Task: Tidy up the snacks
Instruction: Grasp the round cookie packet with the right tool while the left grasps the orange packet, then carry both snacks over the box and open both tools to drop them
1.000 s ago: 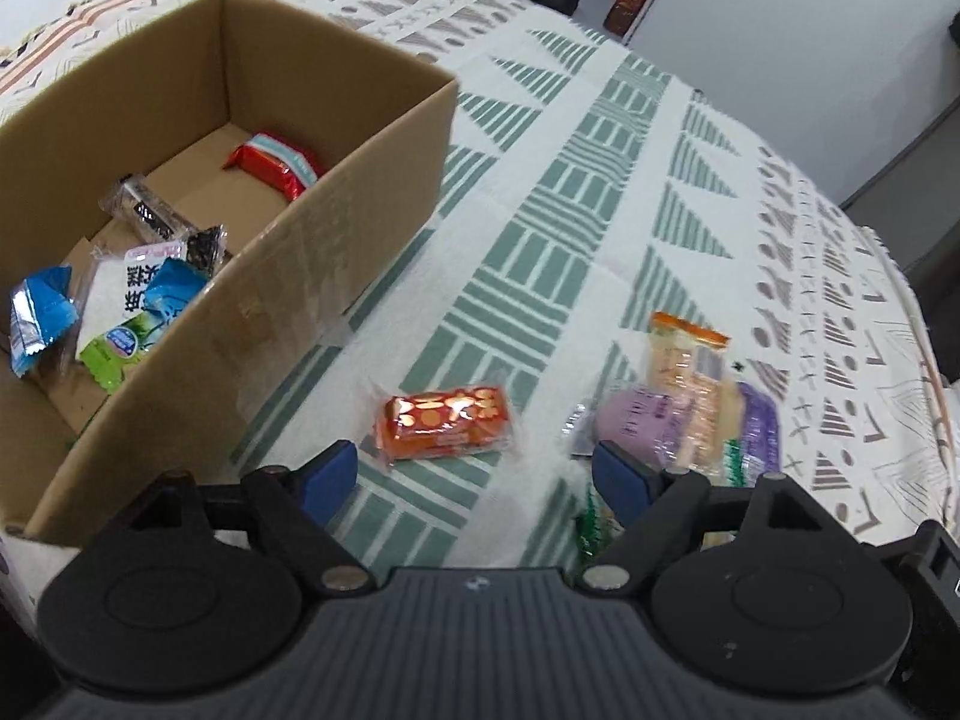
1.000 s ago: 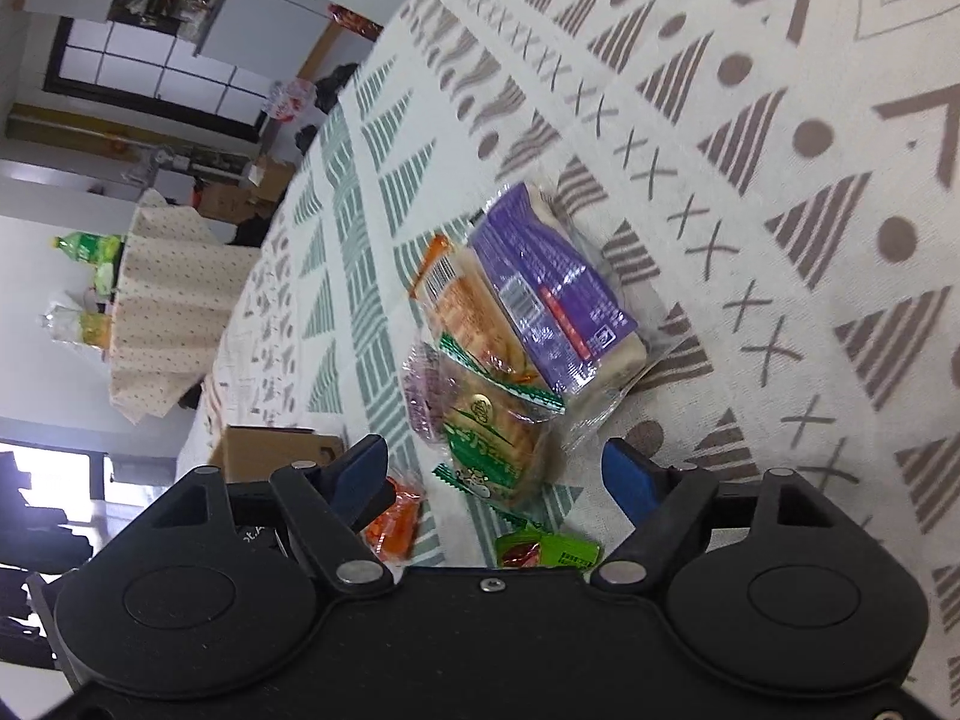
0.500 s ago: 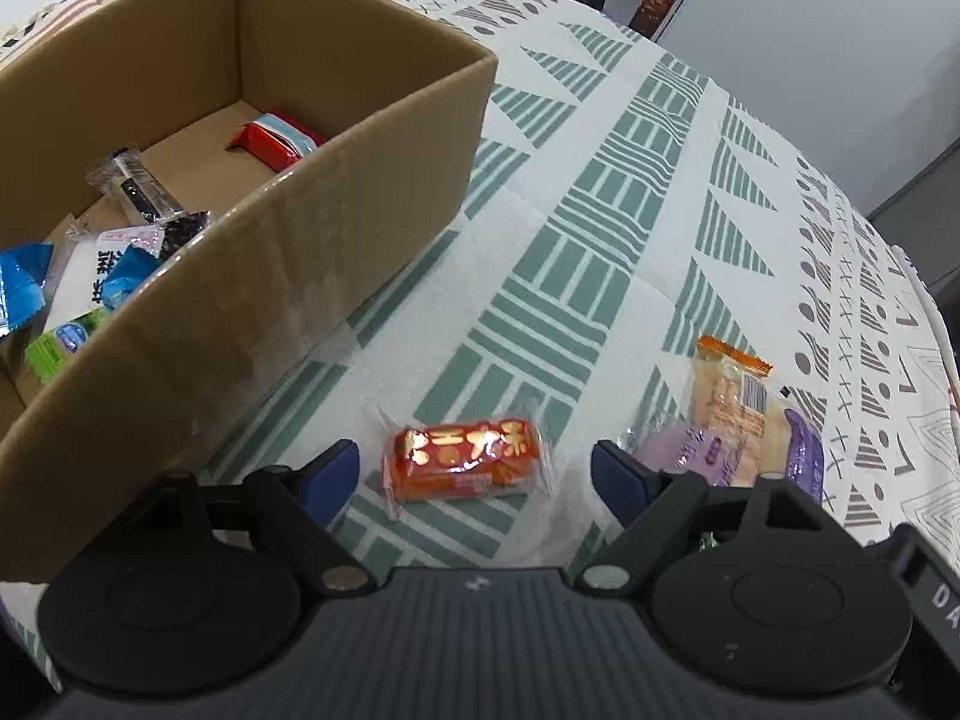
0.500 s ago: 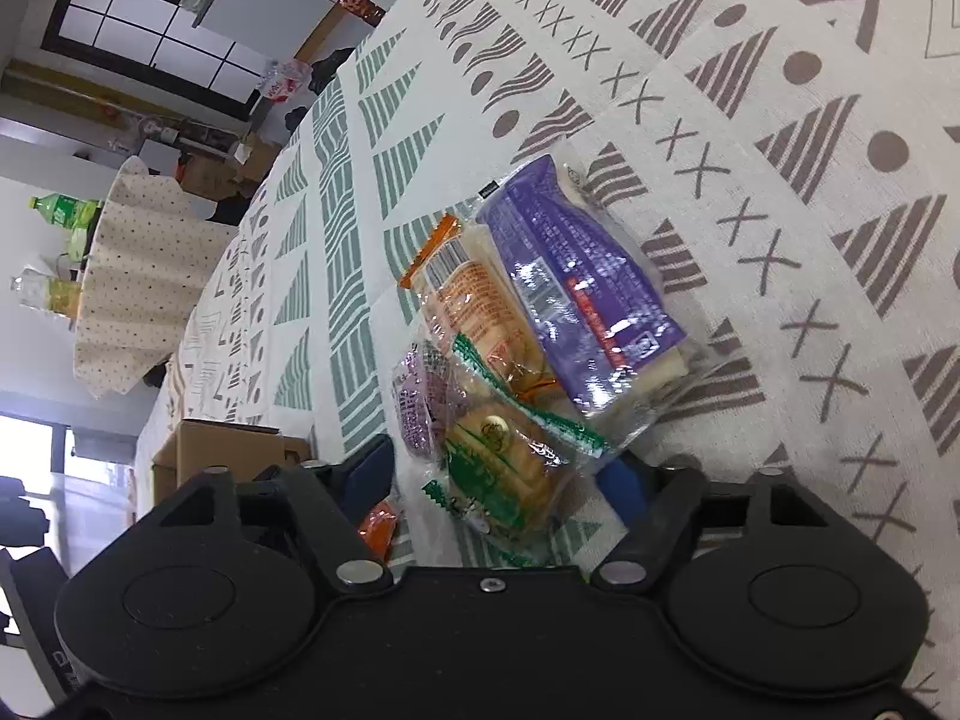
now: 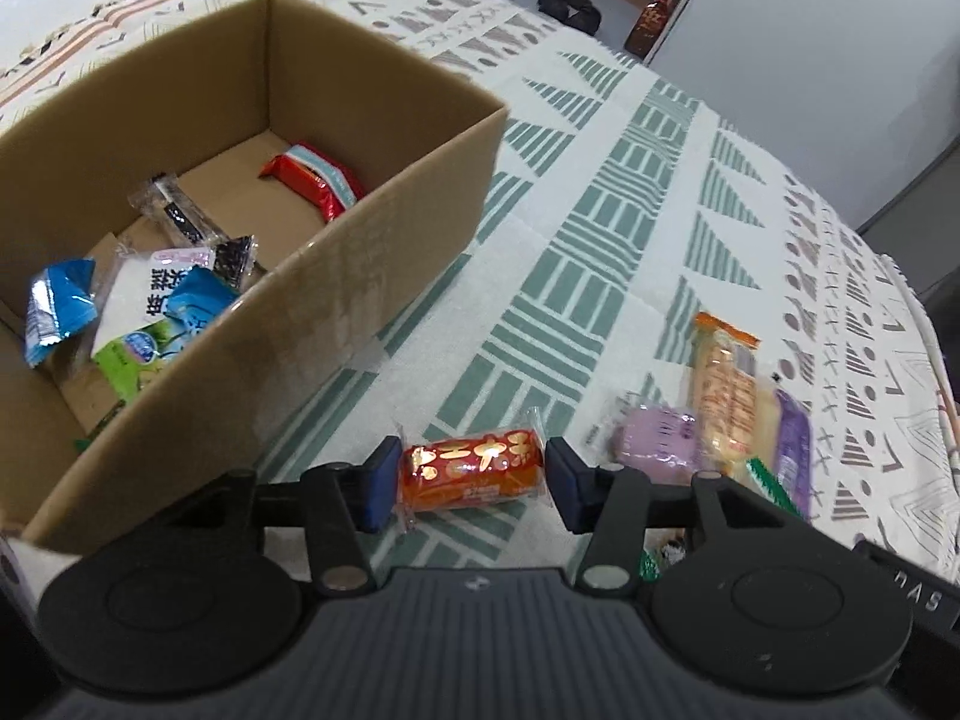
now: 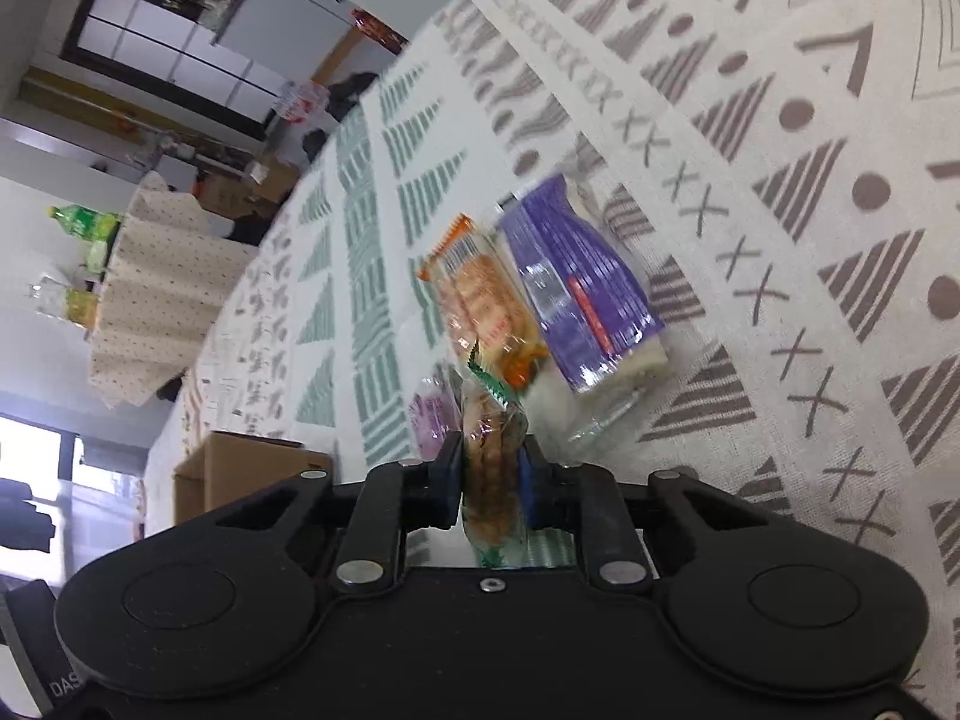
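My left gripper [image 5: 474,477] has its blue pads against both ends of an orange-red snack packet [image 5: 474,462] lying on the patterned tablecloth. Just left of it stands an open cardboard box [image 5: 384,180] holding several snacks. My right gripper [image 6: 492,471] is shut on a green-edged cracker packet [image 6: 489,450], which stands on edge between its fingers. Beyond it lie an orange packet [image 6: 486,300], a purple-wrapped bread [image 6: 576,294] and a small lilac packet [image 6: 427,420]. The left wrist view shows the same pile: orange packet [image 5: 723,384], lilac packet [image 5: 657,435].
The tablecloth [image 5: 630,198] falls away at the table's right edge [image 5: 918,324]. Shoes [image 5: 564,0] lie on the floor beyond. In the right wrist view the box [image 6: 240,462] sits far left, and a round table with bottles [image 6: 156,294] stands behind.
Both grippers have gone from wide open to shut. The left came down around the orange-red packet; the right took hold of the green-edged cracker packet from the pile and tipped it on edge.
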The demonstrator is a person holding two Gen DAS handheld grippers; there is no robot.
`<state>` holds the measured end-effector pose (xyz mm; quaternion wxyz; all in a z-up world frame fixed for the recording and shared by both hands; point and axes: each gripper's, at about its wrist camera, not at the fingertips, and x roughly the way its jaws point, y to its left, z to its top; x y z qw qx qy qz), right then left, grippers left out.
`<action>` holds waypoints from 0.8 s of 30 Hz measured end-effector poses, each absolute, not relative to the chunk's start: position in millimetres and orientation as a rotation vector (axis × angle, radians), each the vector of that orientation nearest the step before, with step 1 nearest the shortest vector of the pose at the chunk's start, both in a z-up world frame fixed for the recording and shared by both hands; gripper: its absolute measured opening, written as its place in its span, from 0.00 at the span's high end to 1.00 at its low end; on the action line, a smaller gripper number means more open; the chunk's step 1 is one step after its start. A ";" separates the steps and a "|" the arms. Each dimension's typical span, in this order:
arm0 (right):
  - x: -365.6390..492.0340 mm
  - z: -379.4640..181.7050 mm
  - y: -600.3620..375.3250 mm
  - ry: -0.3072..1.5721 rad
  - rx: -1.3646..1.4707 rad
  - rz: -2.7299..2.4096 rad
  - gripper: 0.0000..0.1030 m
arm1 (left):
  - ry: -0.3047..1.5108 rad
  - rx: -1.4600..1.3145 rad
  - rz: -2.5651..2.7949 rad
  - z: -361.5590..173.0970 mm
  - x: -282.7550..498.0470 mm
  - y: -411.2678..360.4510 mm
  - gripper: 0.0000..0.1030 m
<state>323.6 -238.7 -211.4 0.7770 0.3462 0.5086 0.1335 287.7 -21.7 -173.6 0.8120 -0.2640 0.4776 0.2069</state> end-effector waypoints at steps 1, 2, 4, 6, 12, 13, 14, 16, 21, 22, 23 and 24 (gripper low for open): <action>321.9 -208.0 -240.4 1.087 0.753 0.295 0.82 | 1.013 -0.560 0.437 -169.9 285.9 -23.7 0.51; 321.3 -205.3 -241.7 1.077 0.758 0.299 0.82 | 1.007 -0.557 0.432 -166.1 284.0 -25.7 0.51; 318.5 -199.5 -244.5 1.056 0.774 0.313 0.82 | 0.994 -0.550 0.427 -159.1 280.7 -29.4 0.51; 315.8 -193.5 -246.5 1.038 0.783 0.325 0.82 | 0.983 -0.549 0.423 -152.9 277.6 -31.9 0.51; 309.0 -177.1 -252.3 0.983 0.817 0.372 0.82 | 0.942 -0.534 0.427 -132.3 265.6 -36.2 0.51; 308.3 -174.3 -252.4 0.974 0.822 0.384 0.82 | 0.933 -0.528 0.426 -128.4 264.0 -36.7 0.51; 307.4 -171.4 -252.1 0.967 0.826 0.396 0.82 | 0.924 -0.522 0.425 -124.3 262.3 -37.2 0.51; 305.0 -165.5 -250.5 0.950 0.833 0.424 0.82 | 0.909 -0.515 0.424 -117.2 259.1 -37.5 0.51; 300.9 -150.6 -242.4 0.913 0.821 0.473 0.82 | 0.870 -0.503 0.423 -98.9 249.8 -35.6 0.51; 300.2 -149.0 -240.6 0.910 0.822 0.479 0.82 | 0.863 -0.502 0.426 -95.5 247.8 -34.7 0.51; 299.2 -147.5 -238.7 0.907 0.822 0.486 0.82 | 0.857 -0.503 0.427 -92.6 245.8 -33.7 0.51; 298.8 -145.8 -236.7 0.904 0.821 0.492 0.82 | 0.852 -0.504 0.427 -90.3 244.0 -32.3 0.51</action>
